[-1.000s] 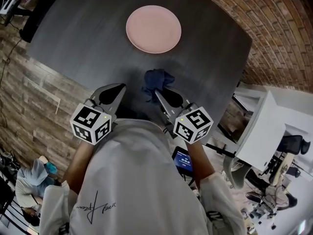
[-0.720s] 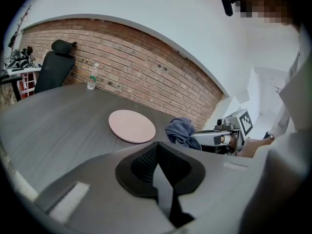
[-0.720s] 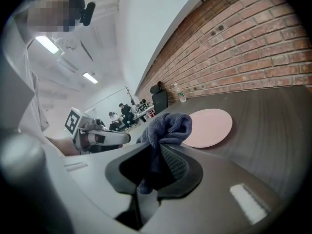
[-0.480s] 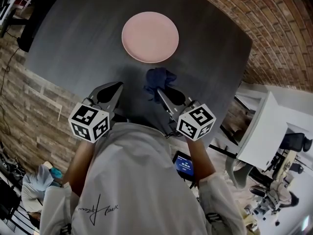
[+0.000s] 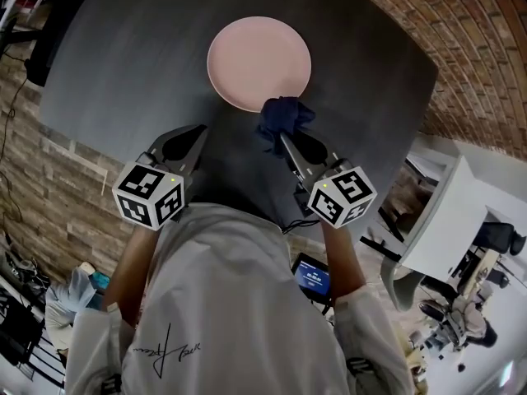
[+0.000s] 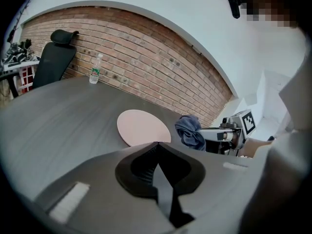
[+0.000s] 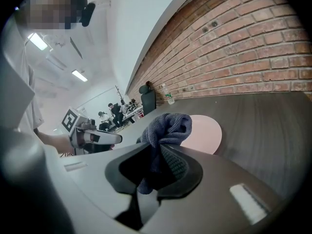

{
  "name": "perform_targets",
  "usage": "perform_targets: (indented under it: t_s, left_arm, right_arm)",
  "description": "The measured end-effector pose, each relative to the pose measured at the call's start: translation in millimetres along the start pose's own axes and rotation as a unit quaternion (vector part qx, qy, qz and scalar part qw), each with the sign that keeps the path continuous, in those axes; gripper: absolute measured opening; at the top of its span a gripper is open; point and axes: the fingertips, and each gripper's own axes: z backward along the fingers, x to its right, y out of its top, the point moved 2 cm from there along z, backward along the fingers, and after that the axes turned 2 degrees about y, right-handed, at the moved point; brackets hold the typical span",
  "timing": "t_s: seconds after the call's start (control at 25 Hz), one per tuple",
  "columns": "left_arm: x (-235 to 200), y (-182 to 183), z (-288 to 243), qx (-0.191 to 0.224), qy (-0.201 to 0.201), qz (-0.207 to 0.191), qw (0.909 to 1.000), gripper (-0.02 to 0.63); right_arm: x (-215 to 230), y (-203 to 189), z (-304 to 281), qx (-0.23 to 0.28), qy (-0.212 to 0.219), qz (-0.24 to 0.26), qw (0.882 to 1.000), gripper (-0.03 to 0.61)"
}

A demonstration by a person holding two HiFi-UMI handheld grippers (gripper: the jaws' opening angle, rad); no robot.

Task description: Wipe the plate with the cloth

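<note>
Upper centre of the head view: plate (image 5: 258, 62) on the counter (image 5: 123, 56), with the cloth (image 5: 284, 118) bunched at its near rim, clamped in the right gripper (image 5: 282, 136). Best to lower the wad flat onto the plate and sweep lightly in circles so the plate doesn't slide. Left gripper (image 5: 196, 137) clenched, empty, lower left.

A big dark grey counter (image 5: 123, 48) fills the middle of the room. A red brick wall (image 6: 146, 48) runs behind it. A black office chair (image 6: 56, 57) stands at the far end, and a water bottle (image 6: 95, 69) stands on the counter near it. The floor (image 5: 49, 171) is wood planks. Long ceiling lights (image 7: 78, 75) glow.
</note>
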Motion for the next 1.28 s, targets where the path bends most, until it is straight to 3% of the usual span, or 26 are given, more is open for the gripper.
perform_targets:
  t_s: [0.48, 1.28]
  left_arm:
    - [-28, 20, -41, -0.02, -0.015, 0.007, 0.9997, 0.017]
    - [-86, 23, -94, -0.064, 0.033, 0.034, 0.9968, 0.015]
  right_arm:
    - [39, 9, -22, -0.017, -0.031, -0.004, 0.999, 0.057]
    - [86, 18, -64, -0.046, -0.072, 0.004, 0.996, 0.057]
